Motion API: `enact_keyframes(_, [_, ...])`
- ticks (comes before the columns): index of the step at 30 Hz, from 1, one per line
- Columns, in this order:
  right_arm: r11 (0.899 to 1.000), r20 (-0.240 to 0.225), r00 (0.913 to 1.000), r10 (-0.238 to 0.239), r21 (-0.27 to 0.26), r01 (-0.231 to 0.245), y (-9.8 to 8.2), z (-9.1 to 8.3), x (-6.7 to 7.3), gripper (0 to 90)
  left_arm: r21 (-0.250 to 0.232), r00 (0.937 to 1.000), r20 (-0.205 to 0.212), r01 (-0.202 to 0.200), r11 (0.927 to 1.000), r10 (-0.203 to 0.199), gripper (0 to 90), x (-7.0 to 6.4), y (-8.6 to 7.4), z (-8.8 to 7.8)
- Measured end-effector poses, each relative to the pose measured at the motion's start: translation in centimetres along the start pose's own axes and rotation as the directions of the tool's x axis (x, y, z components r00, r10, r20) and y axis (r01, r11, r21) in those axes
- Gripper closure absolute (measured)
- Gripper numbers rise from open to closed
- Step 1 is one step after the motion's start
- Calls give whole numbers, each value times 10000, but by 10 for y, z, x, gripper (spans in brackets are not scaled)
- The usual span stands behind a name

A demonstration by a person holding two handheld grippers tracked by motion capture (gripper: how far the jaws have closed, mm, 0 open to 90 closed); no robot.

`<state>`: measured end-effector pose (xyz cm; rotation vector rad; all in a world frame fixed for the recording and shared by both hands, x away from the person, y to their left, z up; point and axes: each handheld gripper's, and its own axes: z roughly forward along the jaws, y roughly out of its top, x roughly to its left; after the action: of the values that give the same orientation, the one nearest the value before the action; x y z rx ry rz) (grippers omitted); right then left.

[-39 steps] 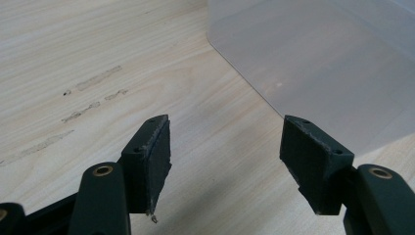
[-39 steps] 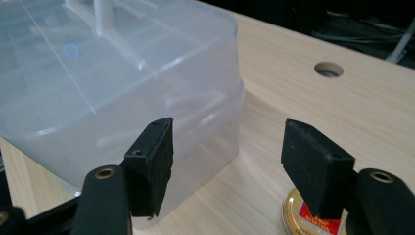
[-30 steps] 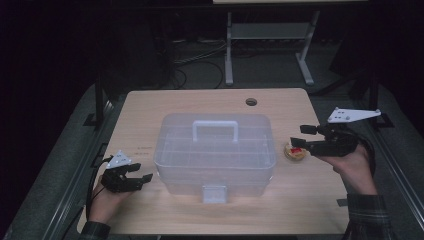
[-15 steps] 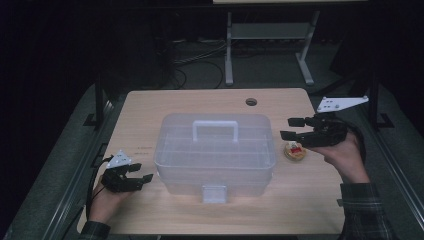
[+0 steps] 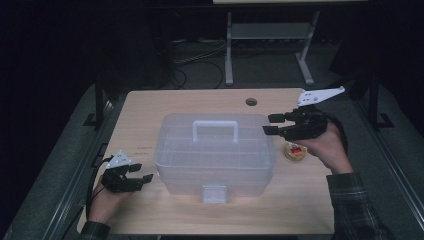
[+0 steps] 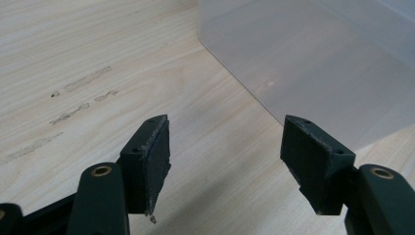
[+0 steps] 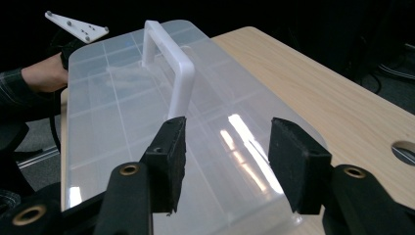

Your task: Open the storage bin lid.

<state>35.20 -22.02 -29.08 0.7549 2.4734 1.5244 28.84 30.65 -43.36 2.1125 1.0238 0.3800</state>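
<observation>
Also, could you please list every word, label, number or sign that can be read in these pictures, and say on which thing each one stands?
None: no readable text in any view.
Clear plastic box: plain lid and handle, no label.
Table: faint grey smudged marks, not legible as letters.
Small round thing beside the box: a red patch on top, too small to read.

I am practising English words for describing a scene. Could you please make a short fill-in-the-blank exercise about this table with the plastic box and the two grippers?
1. The clear plastic box has a white ____ on its lid.
2. The jaws of the left gripper are open, with only the bare ____ between them.
3. The small round thing with a red middle lies on the table, under the ____ gripper.

Missing words: handle; table; right
</observation>
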Motion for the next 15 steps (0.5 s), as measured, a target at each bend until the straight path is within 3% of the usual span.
enact_keyframes(4, [9998,-267,9995,-163,-145,159,4,9,1,518,21,10000,20,-13,10000,13,350,0,-1,-1])
enact_keyframes(15, [9986,-1137,9924,-471,169,494,16,39,4,566,31,10000,61,-66,10000,66,351,-1,-1,0])
